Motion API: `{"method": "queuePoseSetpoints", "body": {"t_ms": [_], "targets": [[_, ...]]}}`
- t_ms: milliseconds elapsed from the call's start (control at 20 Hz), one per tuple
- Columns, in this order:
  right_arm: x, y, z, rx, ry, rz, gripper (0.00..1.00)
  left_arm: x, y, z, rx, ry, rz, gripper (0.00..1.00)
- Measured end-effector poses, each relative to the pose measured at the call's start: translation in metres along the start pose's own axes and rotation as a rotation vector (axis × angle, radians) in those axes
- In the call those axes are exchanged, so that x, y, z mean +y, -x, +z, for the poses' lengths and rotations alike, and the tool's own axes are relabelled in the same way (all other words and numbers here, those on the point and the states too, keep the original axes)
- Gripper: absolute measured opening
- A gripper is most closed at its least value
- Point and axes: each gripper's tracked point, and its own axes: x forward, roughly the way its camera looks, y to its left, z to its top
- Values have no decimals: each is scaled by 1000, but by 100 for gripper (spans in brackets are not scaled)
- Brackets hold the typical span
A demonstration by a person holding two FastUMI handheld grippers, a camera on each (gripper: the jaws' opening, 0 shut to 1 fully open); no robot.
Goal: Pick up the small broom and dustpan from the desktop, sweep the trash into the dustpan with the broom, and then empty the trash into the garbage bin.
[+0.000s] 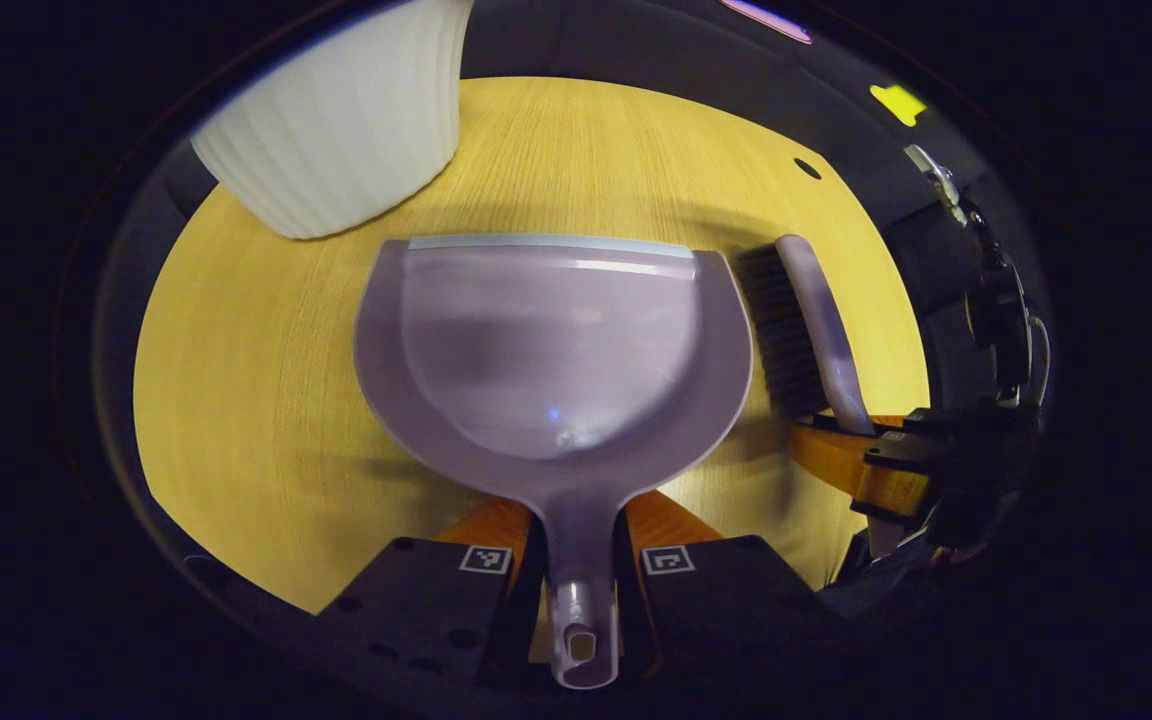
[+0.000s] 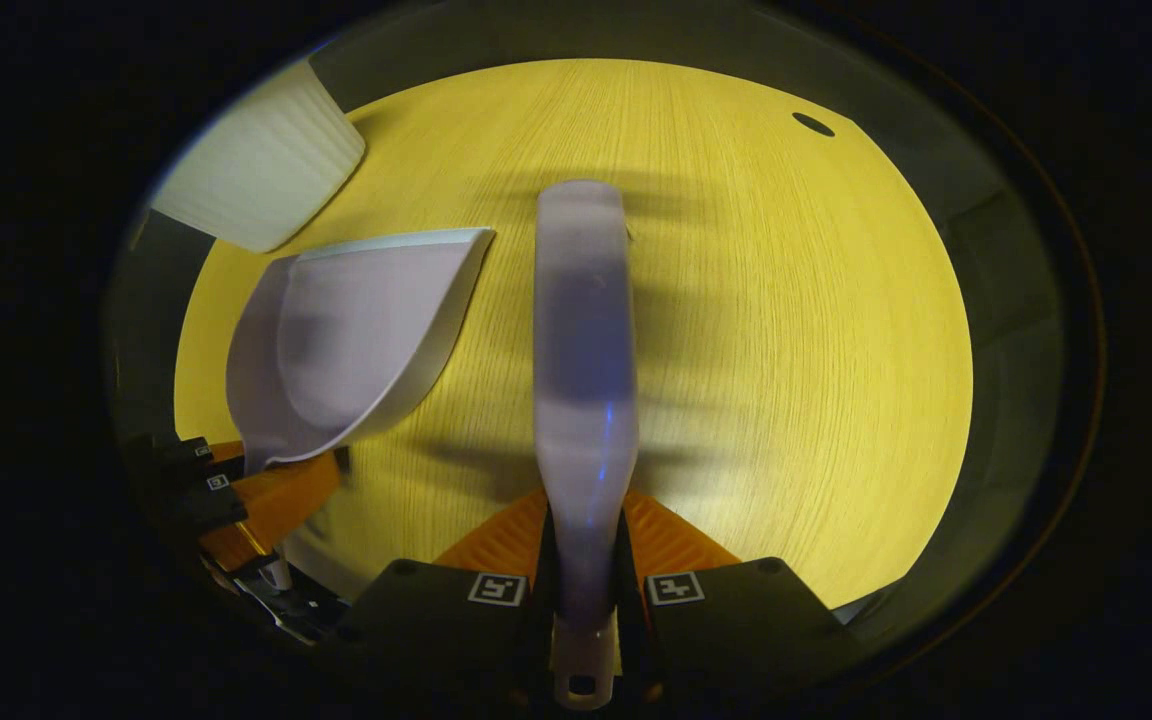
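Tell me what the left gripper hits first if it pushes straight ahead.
Holding the dustpan, the left gripper would probably bring its lip against the white ribbed bin; depth is unclear.

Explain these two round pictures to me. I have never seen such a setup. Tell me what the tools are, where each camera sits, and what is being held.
No robot here: a person holds a two-finger gripper in each hand, with a camera riding on each. The left gripper view looks along the left gripper, whose fingers clamp the dustpan handle. The right gripper view looks along the right gripper, clamping the small broom by its handle. Both are above a yellow wooden desktop. A white ribbed bin stands at the far left.
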Motion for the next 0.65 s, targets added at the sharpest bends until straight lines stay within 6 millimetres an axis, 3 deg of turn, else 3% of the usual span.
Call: {"method": "queuePoseSetpoints", "body": {"t_ms": [100, 150, 250, 300, 400, 450, 500, 550, 600, 650], "targets": [[1, 1, 2, -10, -7, 8, 31, -6, -3, 3, -13, -15, 0, 51], [2, 4, 2, -17, -12, 16, 39, -6, -4, 2, -16, -19, 2, 59], [3, 11, 3, -41, -14, 12, 41, -8, -1, 2, -25, -9, -5, 66], [2, 15, 4, -54, -14, 13, 47, -7, 5, 3, -32, 6, 1, 66], [0, 25, 2, -74, -18, 5, 62, -6, 22, 4, -52, 23, 6, 78], [-2, 33, 3, -91, -21, 3, 74, -6, 28, 4, -63, 26, 3, 78], [-4, 40, 4, -108, -26, -1, 76, -7, 37, 5, -74, 28, 6, 78], [-3, 48, 6, -125, -32, 1, 89, -7, 46, 4, -90, 28, 10, 78], [-3, 58, 10, -146, -37, 7, 87, -8, 57, 6, -116, 21, 9, 78], [-2, 68, 14, -172, -38, 7, 94, -12, 70, 10, -142, 7, -1, 78]]}}
